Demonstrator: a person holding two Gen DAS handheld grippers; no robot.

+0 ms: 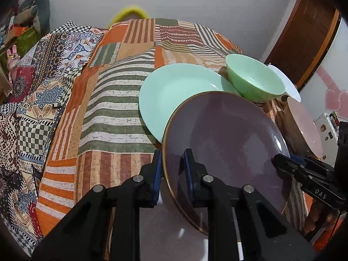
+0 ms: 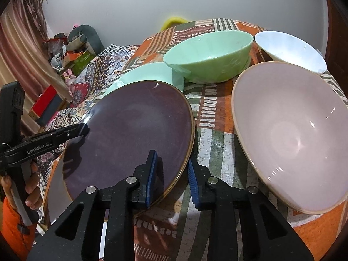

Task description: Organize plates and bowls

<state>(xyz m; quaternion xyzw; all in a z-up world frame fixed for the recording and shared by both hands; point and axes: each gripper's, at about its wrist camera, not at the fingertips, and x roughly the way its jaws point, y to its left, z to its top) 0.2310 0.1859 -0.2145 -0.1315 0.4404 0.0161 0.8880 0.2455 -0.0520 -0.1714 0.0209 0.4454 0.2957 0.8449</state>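
A dark purple plate with a gold rim is held above the patchwork-covered table, tilted. My left gripper is shut on its left edge, one pad above and one below the rim. My right gripper straddles its right rim with a small gap on the outer side. The right gripper also shows in the left wrist view. A mint green plate lies under the purple plate's far edge. A mint green bowl, a white bowl and a large pink bowl stand to the right.
The table wears a striped orange, green and brown patchwork cloth. A patterned blanket lies to the left. Boxes and clutter sit by the far wall. A wooden door stands at right.
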